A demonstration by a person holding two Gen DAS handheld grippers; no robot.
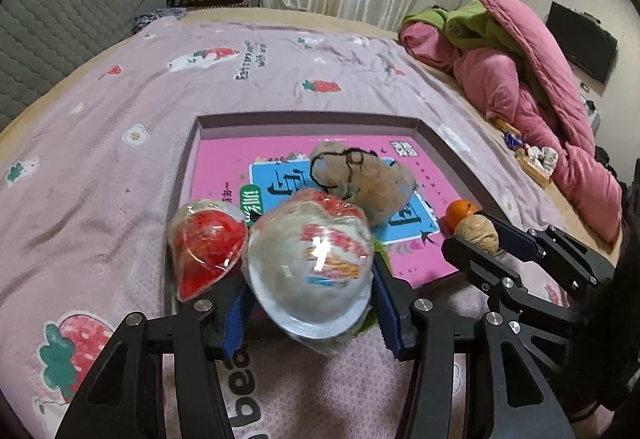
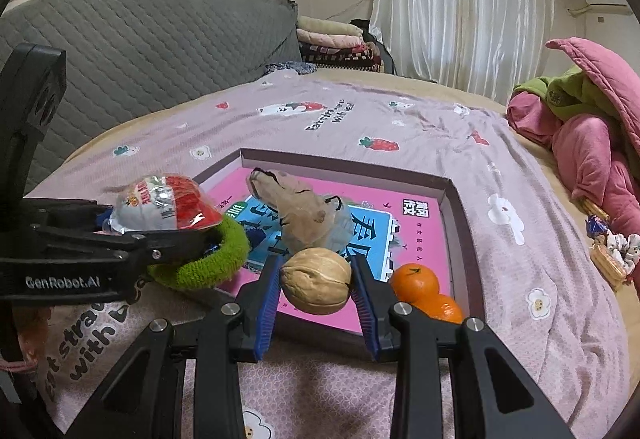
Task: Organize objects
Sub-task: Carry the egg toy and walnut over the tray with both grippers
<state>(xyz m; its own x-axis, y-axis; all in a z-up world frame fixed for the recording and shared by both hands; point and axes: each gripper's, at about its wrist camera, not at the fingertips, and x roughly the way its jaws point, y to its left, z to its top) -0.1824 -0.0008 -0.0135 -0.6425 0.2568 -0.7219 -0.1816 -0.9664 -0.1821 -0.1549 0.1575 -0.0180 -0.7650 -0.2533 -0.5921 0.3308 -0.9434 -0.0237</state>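
In the left wrist view, the left gripper (image 1: 310, 275) filled the lower middle of the frame, its blue pads pinching a dome-shaped jelly cup (image 1: 308, 263) by its two sides, wide rim toward the camera. That side grip probably suited the slippery plastic best. A second jelly cup (image 1: 208, 247), red inside, lay just left of it, at the near left corner of the shallow box (image 1: 304, 121). The box held a pink book and a tan plush toy (image 1: 360, 179) at its middle. At the right edge, the right gripper (image 1: 478, 235) came in carrying a walnut (image 1: 480, 231), with an orange (image 1: 460, 213) just behind it.

In the right wrist view, the right gripper (image 2: 316, 281) sat at lower centre, its pads pressed on the walnut (image 2: 316, 281) from both sides, poised above the box's near edge (image 2: 320, 323). Two oranges (image 2: 424, 289) rested in the box's lower right corner, so the walnut seemed headed for a spot beside them. At the left, the left gripper (image 2: 160, 235) held its jelly cup (image 2: 168, 209) above a green fuzzy hair tie (image 2: 208, 259) lying over the box's near left corner. Both loads looked bound for the box, which served as the gathering place on the strawberry-print bedsheet (image 2: 360, 111).
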